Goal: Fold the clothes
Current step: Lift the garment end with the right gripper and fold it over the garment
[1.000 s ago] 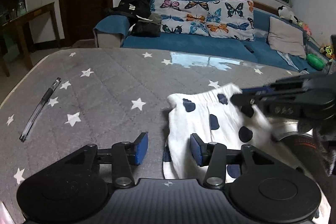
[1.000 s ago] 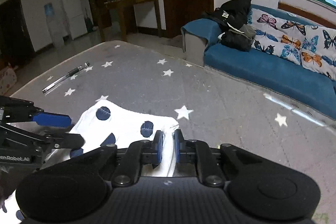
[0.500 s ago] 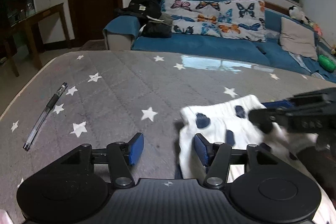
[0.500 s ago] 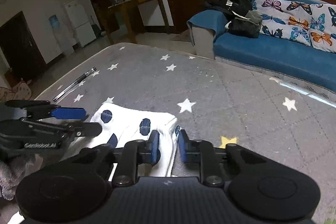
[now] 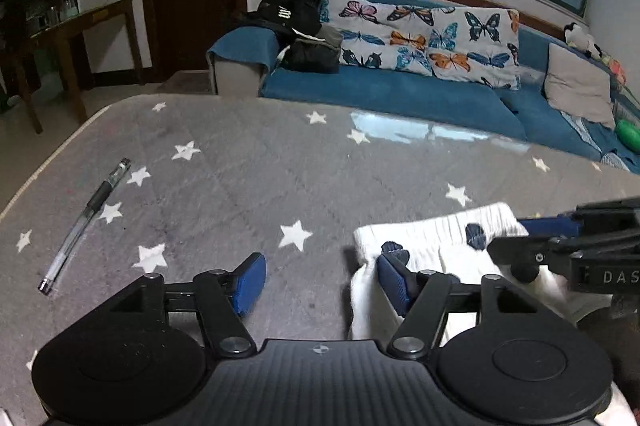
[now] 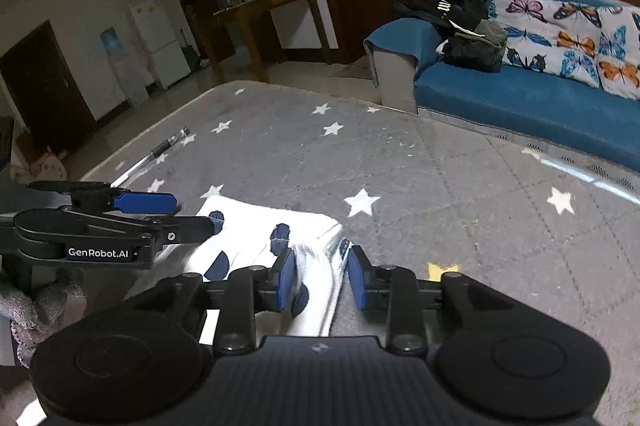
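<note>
Clothes: one white, navy-spotted garment [image 6: 256, 226] lies bunched between both grippers, left gripper [image 5: 318, 280] wide open, right gripper [image 6: 320, 276] half-open straddling its edge. Pen [image 5: 86, 218] sits far left.

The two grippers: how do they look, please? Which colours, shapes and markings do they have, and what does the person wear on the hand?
Both are alike. The left gripper and the right gripper have a black ribbed body with two round discs, black linkage arms with silver pivots, and blue ribbed pads. Seen from the right wrist, the left one carries white "GenRobot.AI" lettering; the hand under it wears a grey knitted glove.
</note>
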Action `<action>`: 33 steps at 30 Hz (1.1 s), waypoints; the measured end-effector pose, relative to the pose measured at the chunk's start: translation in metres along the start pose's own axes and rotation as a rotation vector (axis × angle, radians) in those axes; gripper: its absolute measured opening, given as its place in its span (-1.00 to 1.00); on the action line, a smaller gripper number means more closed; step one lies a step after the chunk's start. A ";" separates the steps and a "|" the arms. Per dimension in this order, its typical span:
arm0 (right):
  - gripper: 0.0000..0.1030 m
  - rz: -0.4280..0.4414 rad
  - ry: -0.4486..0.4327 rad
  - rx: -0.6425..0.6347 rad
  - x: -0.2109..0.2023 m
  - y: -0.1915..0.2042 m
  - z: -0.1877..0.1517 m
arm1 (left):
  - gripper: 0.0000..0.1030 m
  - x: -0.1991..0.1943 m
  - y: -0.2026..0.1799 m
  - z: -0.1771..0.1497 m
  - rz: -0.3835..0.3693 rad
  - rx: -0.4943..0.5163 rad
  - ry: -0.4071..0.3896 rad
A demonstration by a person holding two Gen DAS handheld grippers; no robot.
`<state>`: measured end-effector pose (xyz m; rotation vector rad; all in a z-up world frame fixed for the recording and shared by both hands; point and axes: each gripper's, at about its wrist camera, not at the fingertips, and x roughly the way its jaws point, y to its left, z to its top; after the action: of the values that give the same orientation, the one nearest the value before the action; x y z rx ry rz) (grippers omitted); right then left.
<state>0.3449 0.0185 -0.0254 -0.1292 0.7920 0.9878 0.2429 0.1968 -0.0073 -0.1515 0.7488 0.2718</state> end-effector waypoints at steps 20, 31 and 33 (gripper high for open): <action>-0.83 -0.029 -0.024 0.044 0.005 0.005 0.001 | 0.37 -0.073 0.011 -0.052 -0.043 0.022 0.033; -0.84 -0.100 -0.080 0.156 -0.012 -0.030 0.011 | 0.39 -0.077 0.003 -0.055 -0.080 0.038 0.042; -0.84 -0.093 -0.087 0.159 -0.018 -0.030 0.012 | 0.39 -0.083 -0.002 -0.061 -0.105 0.051 0.048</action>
<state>0.3690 -0.0059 -0.0125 0.0144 0.7745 0.8341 0.1455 0.1653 0.0063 -0.1490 0.7915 0.1493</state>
